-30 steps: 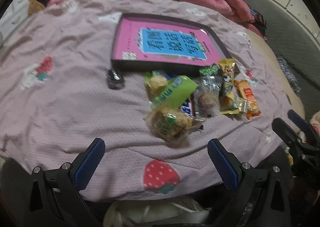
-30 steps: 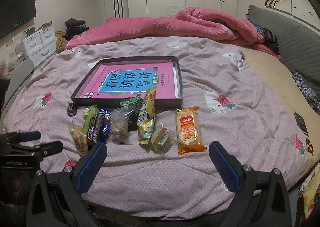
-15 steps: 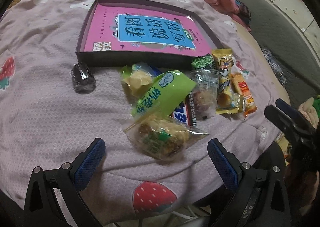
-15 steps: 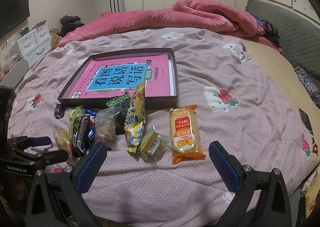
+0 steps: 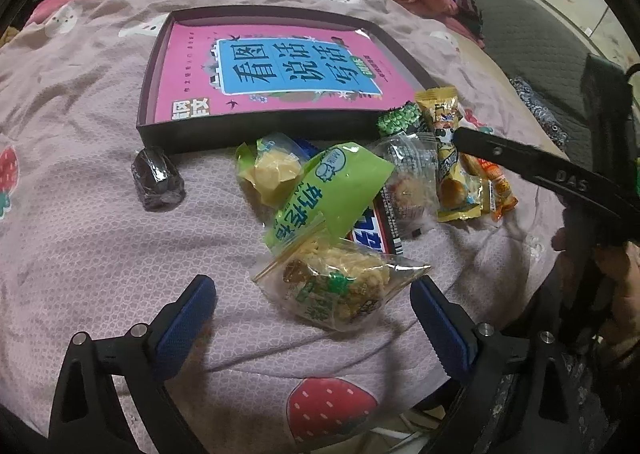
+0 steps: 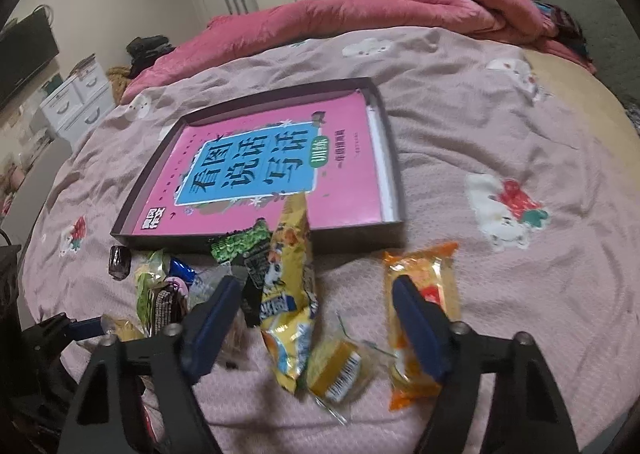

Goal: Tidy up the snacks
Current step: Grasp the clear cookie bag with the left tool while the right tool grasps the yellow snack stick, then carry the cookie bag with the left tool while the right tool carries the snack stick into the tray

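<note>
Snacks piled on bed (image 5: pixel 100 254) just in front of tray (image 5: pixel 256 130), none inside yet. Left tool (image 5: pixel 312 306) apart and starting to close, flanking clear cracker bag (image 5: pixel 340 290) without pad contact. Right tool (image 6: pixel 316 318) closing, yellow pack (image 6: pixel 290 294) between the jaws, not yet pinched; orange pack (image 6: pixel 424 282) just behind the right finger. Best to centre on one packet each, grip the body rather than the crinkly seal, avoid snagging bedsheet or neighbours, lift clear of tray wall, then lay flat on pink book (image 5: pixel 276 70).
</note>
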